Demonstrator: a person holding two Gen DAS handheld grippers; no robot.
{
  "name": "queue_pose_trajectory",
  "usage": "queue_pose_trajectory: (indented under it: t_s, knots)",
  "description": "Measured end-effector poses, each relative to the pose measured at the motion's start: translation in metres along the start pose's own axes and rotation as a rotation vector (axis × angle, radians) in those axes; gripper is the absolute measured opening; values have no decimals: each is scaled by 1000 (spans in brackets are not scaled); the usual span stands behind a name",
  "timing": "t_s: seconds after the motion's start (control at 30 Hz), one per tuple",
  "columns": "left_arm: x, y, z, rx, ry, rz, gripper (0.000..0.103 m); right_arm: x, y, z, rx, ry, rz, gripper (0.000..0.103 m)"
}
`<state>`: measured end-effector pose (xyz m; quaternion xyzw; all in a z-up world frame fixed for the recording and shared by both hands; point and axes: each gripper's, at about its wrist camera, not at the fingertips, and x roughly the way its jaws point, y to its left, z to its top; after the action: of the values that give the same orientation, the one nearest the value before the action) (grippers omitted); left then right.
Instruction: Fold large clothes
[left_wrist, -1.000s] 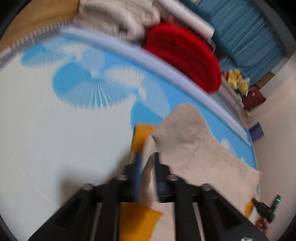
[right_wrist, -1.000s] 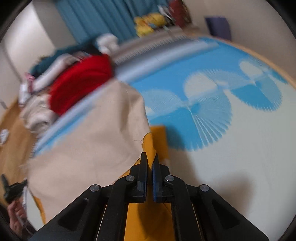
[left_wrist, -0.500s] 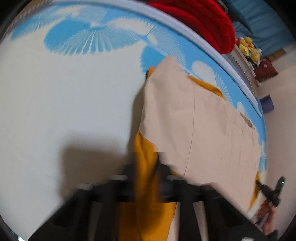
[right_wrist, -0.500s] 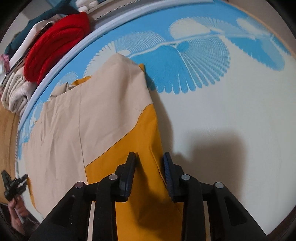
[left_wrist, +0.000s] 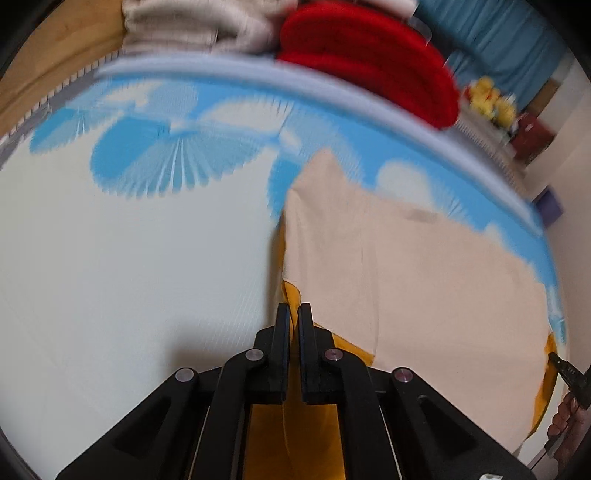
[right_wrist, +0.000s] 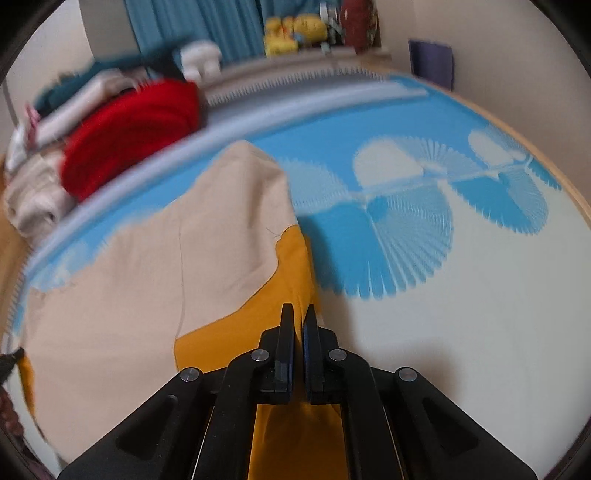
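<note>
A large garment, beige (left_wrist: 424, 280) on one face and mustard yellow (right_wrist: 280, 291) on the other, lies partly folded on a white and blue patterned mat (left_wrist: 129, 258). My left gripper (left_wrist: 293, 314) is shut on the yellow edge at the garment's left side. My right gripper (right_wrist: 299, 314) is shut on the yellow edge (right_wrist: 303, 266) at its right side. In the left wrist view the other gripper's tip and the hand holding it (left_wrist: 569, 384) show at the far right edge.
A red folded cloth (left_wrist: 369, 62) and a pile of cream and grey laundry (left_wrist: 207, 26) lie beyond the mat's far border. Blue curtains (right_wrist: 192, 26), yellow soft toys (right_wrist: 291, 29) and a purple box (right_wrist: 430, 62) stand at the back. Wooden floor (left_wrist: 55, 48) borders the mat.
Half a second ago the right gripper was open over the yellow edge; both grippers are now shut on it. Both cameras have tilted up, bringing the far laundry pile back into view.
</note>
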<state>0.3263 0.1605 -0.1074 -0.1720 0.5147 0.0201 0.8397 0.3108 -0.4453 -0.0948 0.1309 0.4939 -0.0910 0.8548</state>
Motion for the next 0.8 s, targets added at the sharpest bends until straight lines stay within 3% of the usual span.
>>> queue_pose_trajectory:
  t_s: [0.1, 0.2, 0.23, 0.3, 0.4, 0.47, 0.53, 0.57, 0.63, 0.73, 0.8]
  knots:
    - [13, 10, -6, -39, 86, 9, 10, 26, -5, -10, 15, 110, -21, 4]
    - [-10, 7, -4, -20, 36, -6, 11, 27, -6, -13, 14, 113, -26, 5]
    - [-17, 5, -5, -4, 19, -14, 12, 25, -7, -13, 8, 102, -28, 11]
    - [-32, -3, -10, 57, 15, -85, 13, 15, -8, -14, -3, 63, -35, 14]
    - [-26, -13, -29, 157, 138, -204, 15, -9, -5, -18, -59, -6, 16, 15]
    - [-6, -14, -45, 227, 247, -153, 17, -14, 1, -27, -132, 20, 84, 15]
    - [19, -7, -68, 286, 371, -44, 17, -3, 4, -42, -204, 105, 82, 15]
    - [20, -4, -74, 306, 379, -30, 17, 17, 2, -58, -255, 221, 46, 15]
    - [10, -5, -76, 332, 353, -34, 17, 40, -8, -81, -308, 348, -13, 15]
    - [3, -4, -87, 381, 340, -9, 17, 36, -15, -89, -340, 326, -7, 15]
    - [1, -4, -93, 409, 325, 17, 17, 40, -24, -96, -332, 357, -11, 15]
